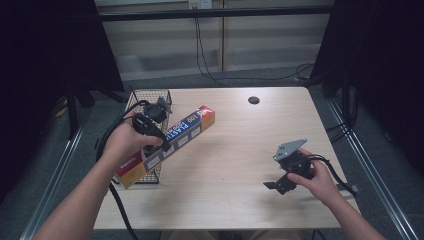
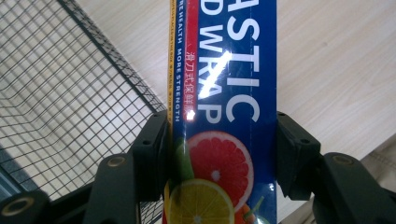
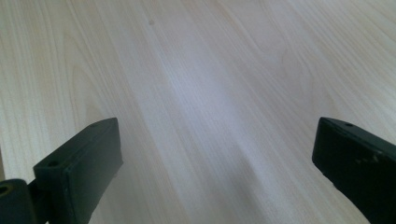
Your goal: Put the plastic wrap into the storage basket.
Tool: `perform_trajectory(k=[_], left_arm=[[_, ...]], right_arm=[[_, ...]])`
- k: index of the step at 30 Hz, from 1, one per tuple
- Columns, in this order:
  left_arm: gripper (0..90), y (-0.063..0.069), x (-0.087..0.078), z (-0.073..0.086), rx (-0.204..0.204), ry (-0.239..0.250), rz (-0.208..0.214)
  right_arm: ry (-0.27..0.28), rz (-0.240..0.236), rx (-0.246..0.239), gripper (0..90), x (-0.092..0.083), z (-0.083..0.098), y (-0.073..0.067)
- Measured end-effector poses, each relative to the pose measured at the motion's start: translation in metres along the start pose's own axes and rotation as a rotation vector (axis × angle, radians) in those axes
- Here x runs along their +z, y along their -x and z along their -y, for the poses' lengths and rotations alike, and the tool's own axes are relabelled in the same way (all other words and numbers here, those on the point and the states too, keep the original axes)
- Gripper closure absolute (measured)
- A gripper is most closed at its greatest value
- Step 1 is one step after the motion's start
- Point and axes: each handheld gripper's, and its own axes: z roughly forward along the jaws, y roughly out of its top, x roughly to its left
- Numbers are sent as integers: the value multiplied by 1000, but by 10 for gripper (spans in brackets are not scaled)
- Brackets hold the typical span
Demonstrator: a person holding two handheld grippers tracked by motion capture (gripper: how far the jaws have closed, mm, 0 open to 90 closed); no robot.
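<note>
A long plastic wrap box (image 1: pixel 172 142), blue and red with citrus fruit printed on it, hangs slanted over the table's left side. My left gripper (image 1: pixel 156 146) is shut on the box near its middle. In the left gripper view both black pads press the box (image 2: pixel 224 116) from either side, my left gripper (image 2: pixel 223 154) holding it above the black wire basket (image 2: pixel 60 93). The box's lower end overlaps the wire basket (image 1: pixel 149 97) at the table's left edge. My right gripper (image 1: pixel 272 184) rests low over the table at the right front, its jaws (image 3: pixel 212 158) wide apart above bare wood.
The light wooden table (image 1: pixel 240 145) has a round black cable hole (image 1: pixel 253 100) near its far edge. Cables trail off both grippers and across the floor behind. Metal rails run along both sides of the table.
</note>
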Motion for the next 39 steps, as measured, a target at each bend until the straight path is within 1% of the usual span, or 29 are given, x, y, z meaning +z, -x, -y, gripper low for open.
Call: perform_trajectory(k=[1, 2, 3, 4, 5, 6, 7, 8, 9, 10, 11, 12, 14, 16, 17, 18, 20, 22, 24, 26, 28, 29, 30, 31, 33, 34, 35, 38, 39], left_arm=[[453, -2, -1, 1, -6, 1, 4], [453, -4, -2, 2, -16, 2, -3], [453, -4, -2, 2, -16, 2, -3], [453, -6, -3, 2, -25, -3, -3], [453, -8, -4, 4, -36, 2, -11], [453, -8, -4, 4, -36, 2, -11], [453, -11, -5, 5, -53, 1, -13], [453, -13, -5, 5, -61, 2, -7], [453, -15, -6, 6, -61, 1, -16], [453, -15, -5, 7, -70, 6, -21], [453, -15, -5, 7, -70, 6, -21], [453, -18, -6, 9, -88, 7, -23], [453, -21, -6, 11, -109, 9, -24], [453, -23, -6, 12, -117, 11, -30], [453, -24, -5, 13, -137, 10, -32], [453, -25, -5, 14, -143, 10, -34], [453, -31, -6, 18, -166, 7, -39], [453, -32, -6, 19, -172, 7, -44], [453, -35, -6, 21, -197, 15, -51], [453, -40, -5, 24, -232, 22, -61], [453, -41, -5, 24, -236, 21, -64], [453, -43, -4, 25, -249, 27, -62], [453, -44, -4, 25, -254, 26, -67], [453, -45, -4, 25, -259, 24, -63], [452, -48, -2, 26, -287, 35, -64], [453, -49, -2, 26, -285, 30, -65], [452, -50, -2, 26, -296, 30, -71], [453, -52, -1, 26, -308, 36, -82], [452, -55, -1, 26, -329, 37, -78]], right_arm=[[-10, 11, -1, 12, 0, 0, 0], [-8, -3, 4, 12, 1, 1, 0], [-8, -3, 4, 12, 1, 1, 0], [-12, 2, -1, 12, 2, 1, -1], [-13, 4, 0, 12, 2, 1, -1], [-13, 4, 0, 12, 2, 1, -1], [-4, -5, 1, 12, 3, 2, -1], [4, -3, -3, 12, 3, 2, -1], [5, 1, -4, 12, 3, 2, -1], [9, 7, -7, 12, 3, 2, -1], [10, 6, -6, 12, 3, 3, -1], [5, 15, 2, 12, 3, 3, -1], [19, 7, 3, 12, 3, 4, -1], [12, 3, 6, 12, 3, 4, -1], [2, 17, 4, 12, 3, 4, -2], [9, 13, -1, 12, 3, 5, -2], [6, 20, 5, 12, 4, 5, -3], [11, 11, 1, 12, 5, 5, -3], [9, 8, 6, 11, 5, 5, -3], [12, 6, 1, 12, 6, 4, -3], [12, 7, -2, 12, 7, 4, -3], [5, 16, -6, 12, 6, 4, -4], [3, 16, -4, 12, 7, 4, -4], [2, 17, -6, 12, 7, 4, -4], [7, 17, -5, 12, 7, 4, -4], [9, 17, -8, 12, 7, 4, -4], [9, 19, -9, 12, 7, 4, -4], [9, 14, -6, 12, 6, 5, -4], [8, 19, -4, 12, 6, 5, -5]])
